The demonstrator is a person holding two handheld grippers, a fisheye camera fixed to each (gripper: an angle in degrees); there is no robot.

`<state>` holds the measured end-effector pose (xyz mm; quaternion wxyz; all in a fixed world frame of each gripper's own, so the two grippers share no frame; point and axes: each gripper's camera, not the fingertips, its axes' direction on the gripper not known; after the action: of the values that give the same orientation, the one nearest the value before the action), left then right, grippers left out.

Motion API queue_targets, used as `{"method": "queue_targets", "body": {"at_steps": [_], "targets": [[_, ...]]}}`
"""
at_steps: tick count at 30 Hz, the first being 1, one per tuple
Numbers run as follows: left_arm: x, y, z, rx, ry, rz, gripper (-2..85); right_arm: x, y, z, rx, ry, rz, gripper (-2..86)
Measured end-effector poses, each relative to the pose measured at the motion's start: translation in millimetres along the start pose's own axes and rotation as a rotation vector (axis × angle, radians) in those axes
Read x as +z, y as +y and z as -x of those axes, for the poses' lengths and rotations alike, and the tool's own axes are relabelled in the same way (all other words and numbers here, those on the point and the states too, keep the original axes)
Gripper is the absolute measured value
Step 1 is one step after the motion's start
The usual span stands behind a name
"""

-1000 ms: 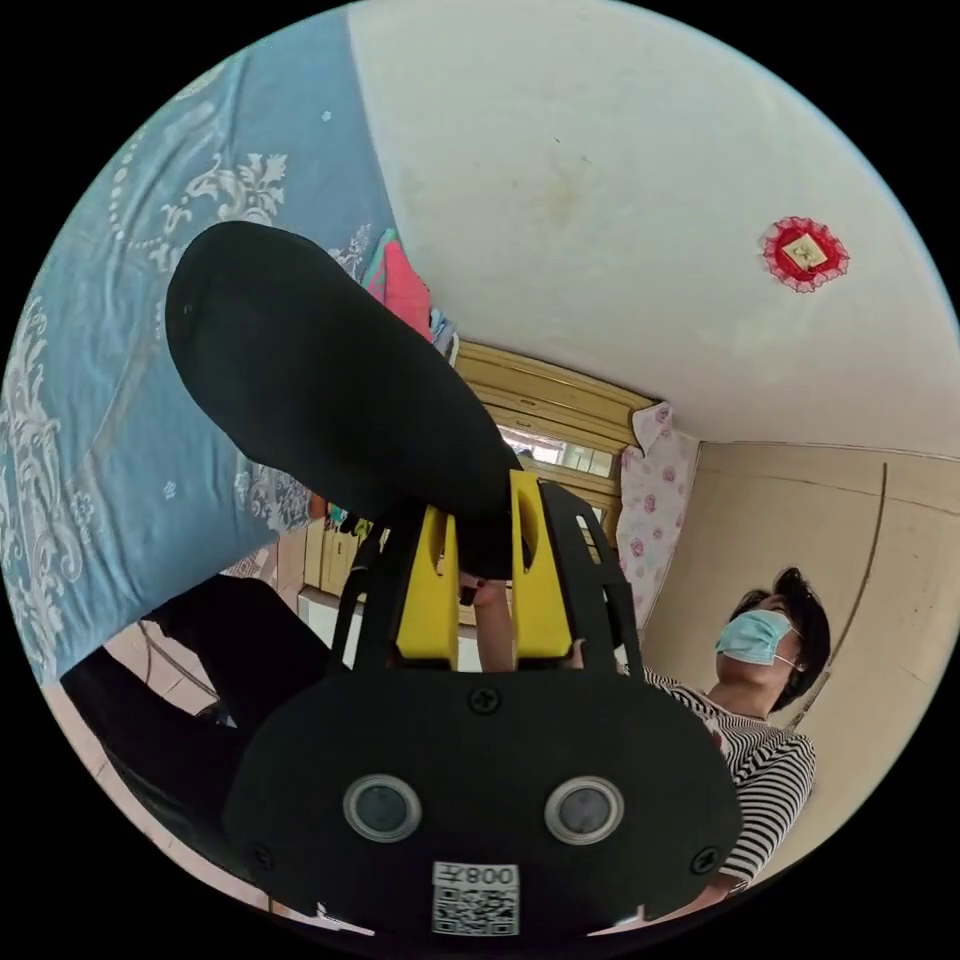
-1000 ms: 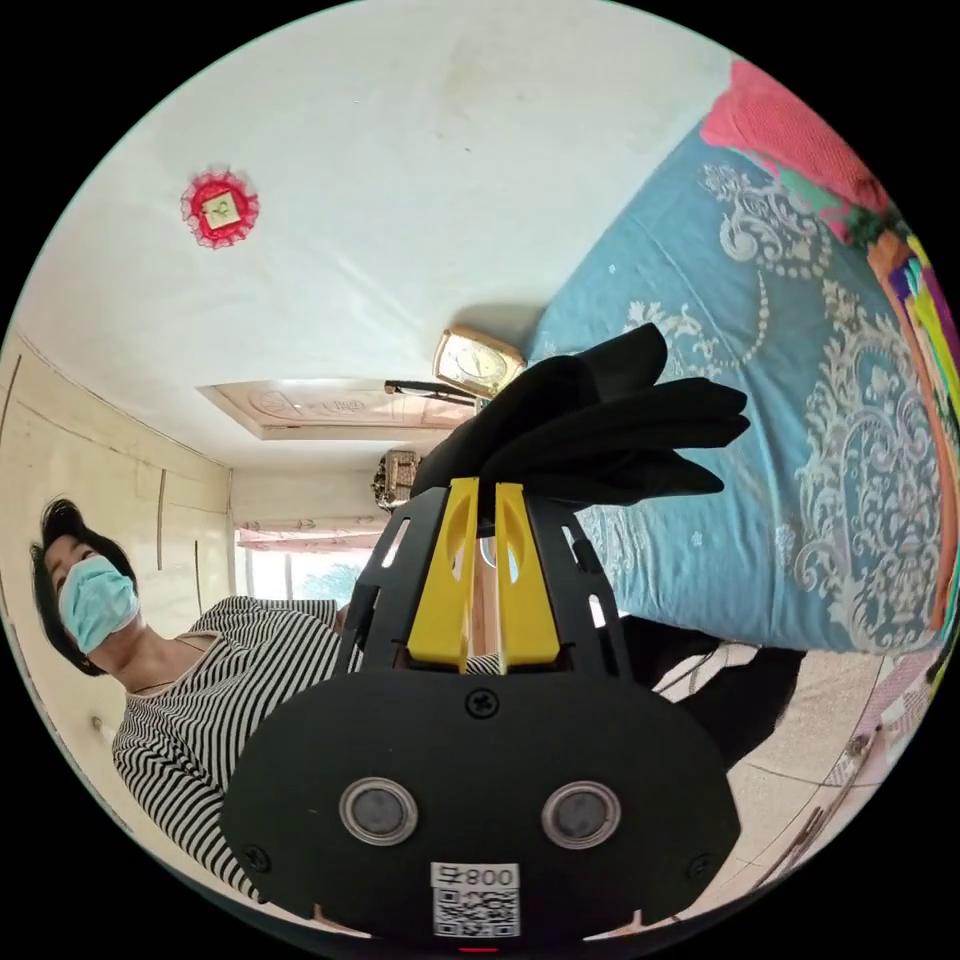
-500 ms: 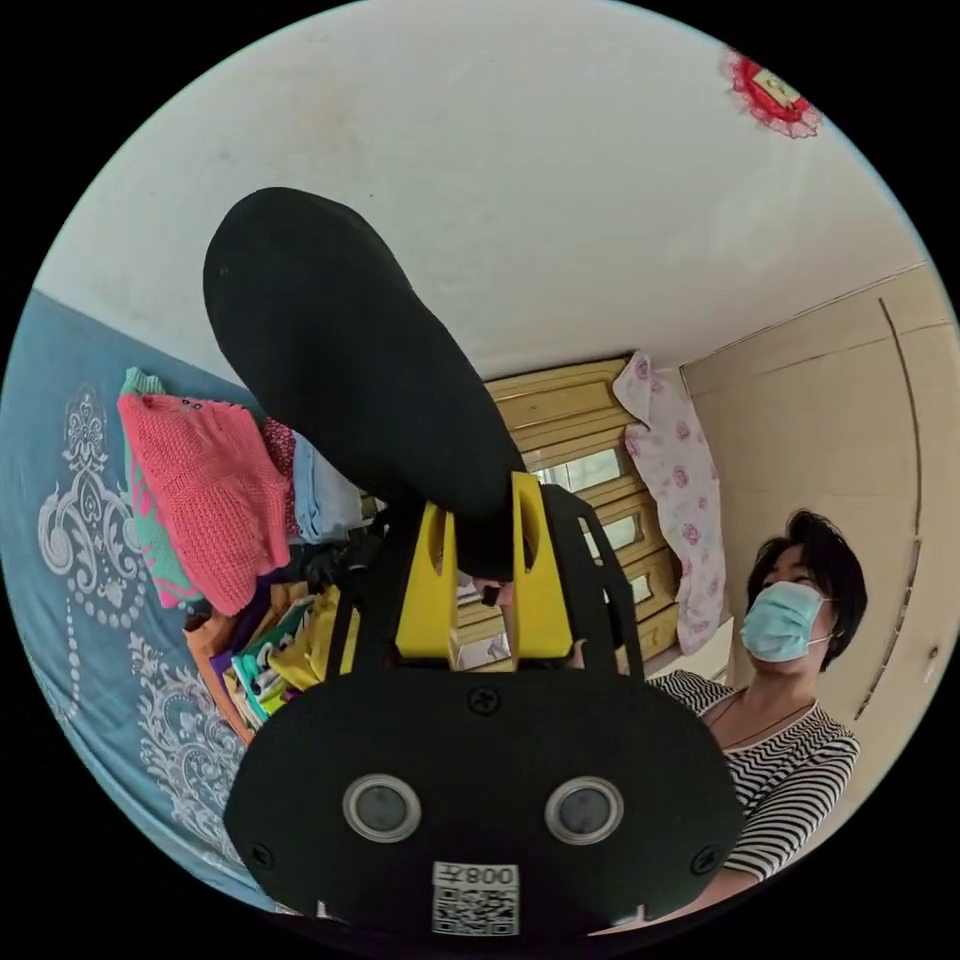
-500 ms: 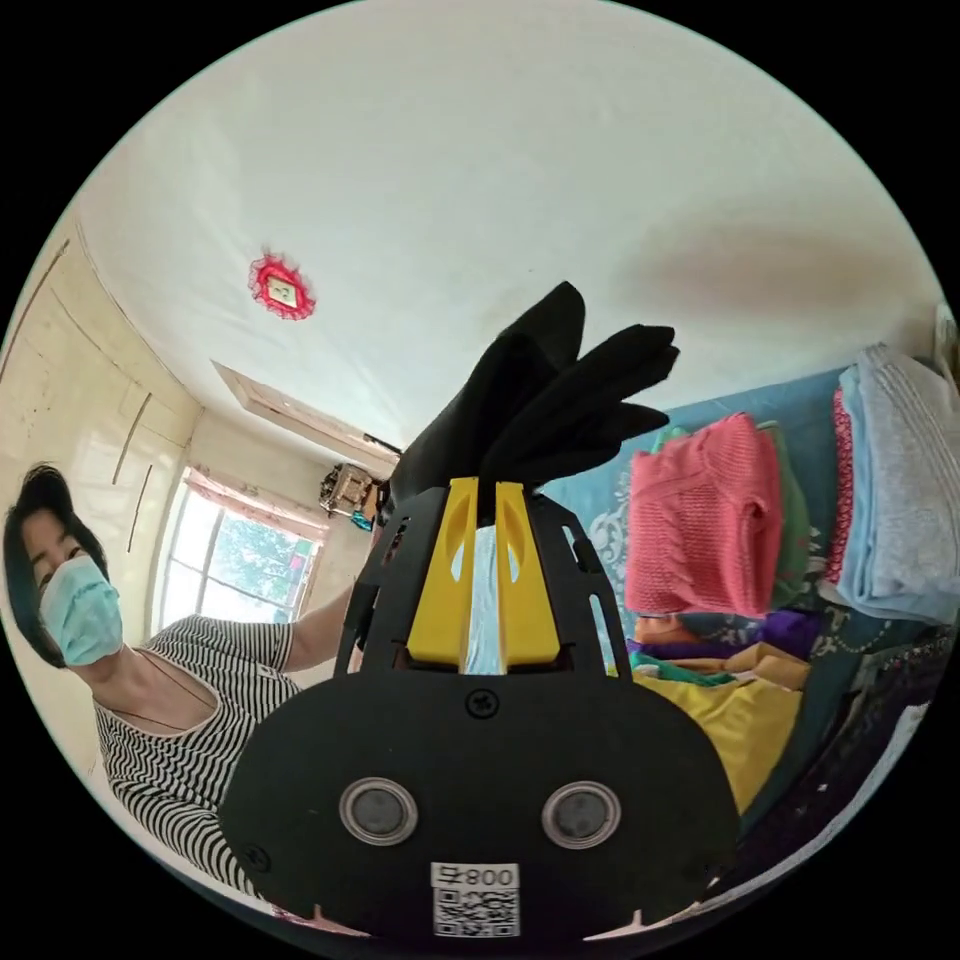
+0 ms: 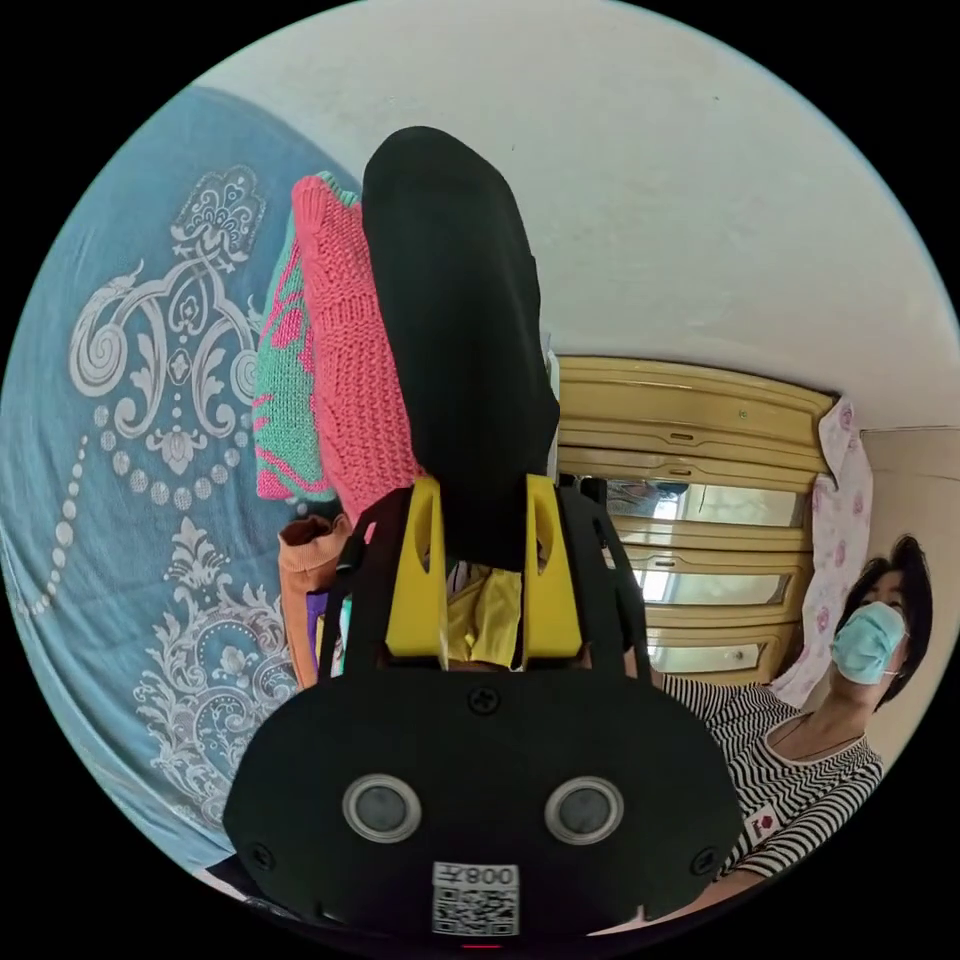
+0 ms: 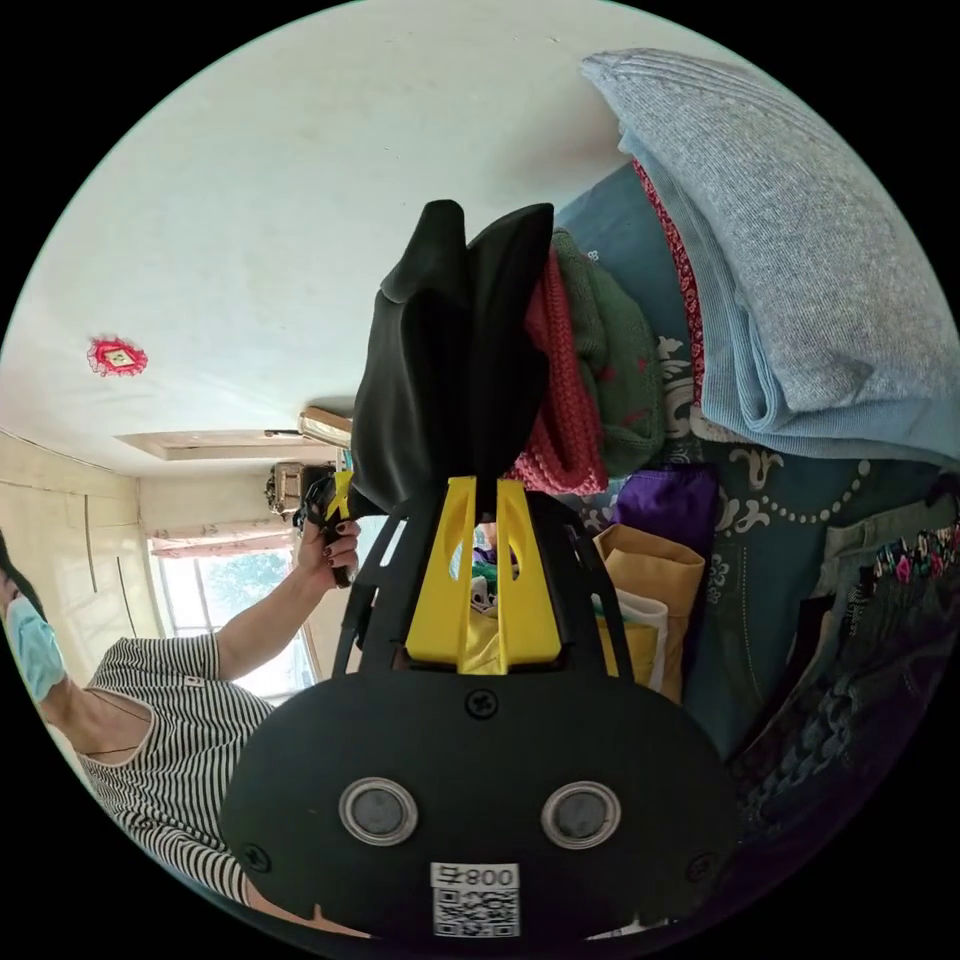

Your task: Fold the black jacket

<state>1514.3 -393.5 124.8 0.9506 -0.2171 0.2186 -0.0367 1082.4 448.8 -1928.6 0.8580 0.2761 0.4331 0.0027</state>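
In the left gripper view, a rounded fold of the black jacket (image 5: 450, 330) stands up from my left gripper (image 5: 483, 490), whose yellow jaws are shut on it. In the right gripper view, a bunched edge of the same jacket (image 6: 450, 350) rises from my right gripper (image 6: 485, 490), and its yellow jaws pinch the cloth too. The left gripper (image 6: 335, 500) also appears there, held in the person's hand beside the jacket's lower edge. The rest of the jacket is hidden behind the grippers.
A pile of folded clothes lies just behind the jacket: a pink knit (image 5: 350, 370), a red knit (image 6: 565, 400), a green one (image 6: 615, 390), a grey-blue sweater (image 6: 800, 260). A blue patterned bedspread (image 5: 130, 400) lies under it. The person in a striped shirt (image 6: 170, 740) stands nearby, with a yellow wardrobe (image 5: 690, 440) behind.
Both views have swung from the ceiling and bedspread toward the pile of folded clothes, now much closer. Both grippers have kept hold of the jacket, and the held folds now stand more upright.
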Motion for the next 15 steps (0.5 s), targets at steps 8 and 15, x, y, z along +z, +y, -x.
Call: {"method": "queue_targets", "body": {"at_steps": [8, 15], "targets": [[-3, 16, -117, 0.161, -0.241, -0.108, 6.8, -48, -11, -6, -0.11, 0.302, -0.147, 0.4], [104, -19, -184, 0.315, -0.44, 0.136, 1.6, -4, -60, 46, -0.4, 0.537, -0.164, 0.0]]}}
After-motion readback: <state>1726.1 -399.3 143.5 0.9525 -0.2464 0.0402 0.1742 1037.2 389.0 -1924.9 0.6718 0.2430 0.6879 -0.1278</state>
